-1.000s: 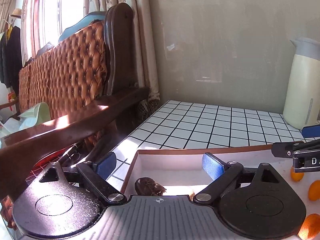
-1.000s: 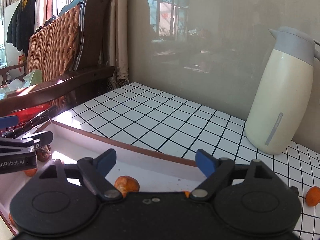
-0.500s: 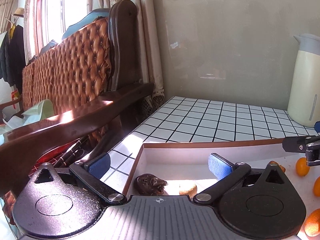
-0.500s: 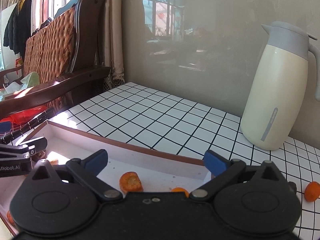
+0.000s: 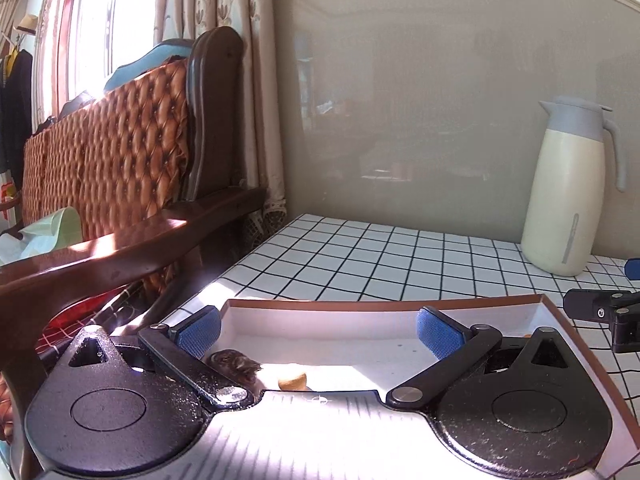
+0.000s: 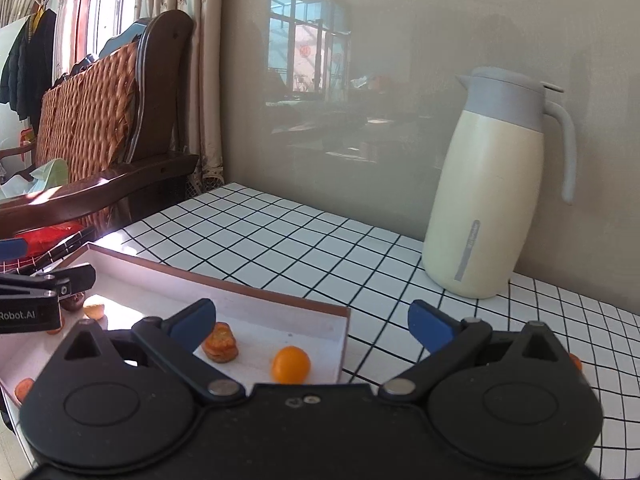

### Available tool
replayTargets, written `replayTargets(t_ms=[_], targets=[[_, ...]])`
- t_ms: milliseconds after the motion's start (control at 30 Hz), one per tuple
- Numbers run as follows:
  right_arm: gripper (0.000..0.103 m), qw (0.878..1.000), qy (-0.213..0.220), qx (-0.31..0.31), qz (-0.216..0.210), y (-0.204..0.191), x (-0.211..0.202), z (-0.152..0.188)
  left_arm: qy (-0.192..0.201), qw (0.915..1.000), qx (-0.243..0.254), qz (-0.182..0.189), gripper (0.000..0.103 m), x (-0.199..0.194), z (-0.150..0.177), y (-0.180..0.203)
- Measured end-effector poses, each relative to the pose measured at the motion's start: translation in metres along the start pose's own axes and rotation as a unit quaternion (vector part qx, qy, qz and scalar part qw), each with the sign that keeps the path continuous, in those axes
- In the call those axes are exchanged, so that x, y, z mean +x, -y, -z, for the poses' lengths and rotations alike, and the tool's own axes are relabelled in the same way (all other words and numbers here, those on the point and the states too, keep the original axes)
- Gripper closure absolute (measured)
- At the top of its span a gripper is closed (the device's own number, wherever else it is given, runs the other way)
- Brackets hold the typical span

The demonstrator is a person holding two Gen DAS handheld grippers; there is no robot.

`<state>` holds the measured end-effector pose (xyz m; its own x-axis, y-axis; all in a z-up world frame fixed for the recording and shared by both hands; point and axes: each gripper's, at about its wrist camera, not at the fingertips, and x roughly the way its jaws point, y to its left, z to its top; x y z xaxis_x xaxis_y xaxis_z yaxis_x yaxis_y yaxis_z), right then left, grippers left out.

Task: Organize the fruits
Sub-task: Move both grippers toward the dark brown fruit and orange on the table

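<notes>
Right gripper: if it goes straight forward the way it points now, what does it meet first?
Probably the checked tabletop beyond the tray's rim; the right gripper points slightly downward, jaws open and empty. Depth is uncertain.

Right tool [image 6: 310, 322] gapes empty above the tray [image 6: 280, 294] holding an orange [image 6: 291, 364].

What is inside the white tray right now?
The tray holds a round orange fruit, a flatter orange piece, a dark wrinkled fruit and a tan piece. Both tongs' bodies cover its near part, so more may lie there.
</notes>
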<state>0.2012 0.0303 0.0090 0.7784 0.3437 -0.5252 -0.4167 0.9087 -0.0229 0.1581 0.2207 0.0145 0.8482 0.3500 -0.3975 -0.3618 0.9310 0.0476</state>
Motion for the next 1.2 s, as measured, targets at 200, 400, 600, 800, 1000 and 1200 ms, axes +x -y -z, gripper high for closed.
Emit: replayTargets(t_ms=[200, 400, 600, 800, 1000, 1200], targets=[[0.006, 0.999, 0.004, 0.021, 0.026, 0.035, -0.016, 0.011, 0.015, 0.9989, 0.023, 0.037, 0.000, -0.011, -0.005, 0.044], [0.006, 0.998, 0.005, 0.037, 0.049, 0.070, -0.027, 0.020, 0.019, 0.9966, 0.041, 0.068, 0.000, -0.015, -0.009, 0.087], [0.006, 0.996, 0.002, 0.049, 0.071, 0.103, -0.035, 0.030, 0.025, 0.9932, 0.057, 0.099, 0.000, -0.018, -0.008, 0.129], [0.006, 0.994, 0.001, 0.064, 0.090, 0.133, -0.043, 0.041, 0.024, 0.9899, 0.065, 0.123, 0.000, -0.019, -0.006, 0.162], [0.007, 0.992, -0.003, 0.072, 0.106, 0.158, -0.049, 0.052, 0.025, 0.9858, 0.078, 0.147, 0.000, -0.021, -0.003, 0.191], [0.011, 0.990, -0.010, 0.081, 0.117, 0.180, -0.047, 0.061, 0.025, 0.9818, 0.092, 0.164, 0.000, -0.017, -0.002, 0.225]])
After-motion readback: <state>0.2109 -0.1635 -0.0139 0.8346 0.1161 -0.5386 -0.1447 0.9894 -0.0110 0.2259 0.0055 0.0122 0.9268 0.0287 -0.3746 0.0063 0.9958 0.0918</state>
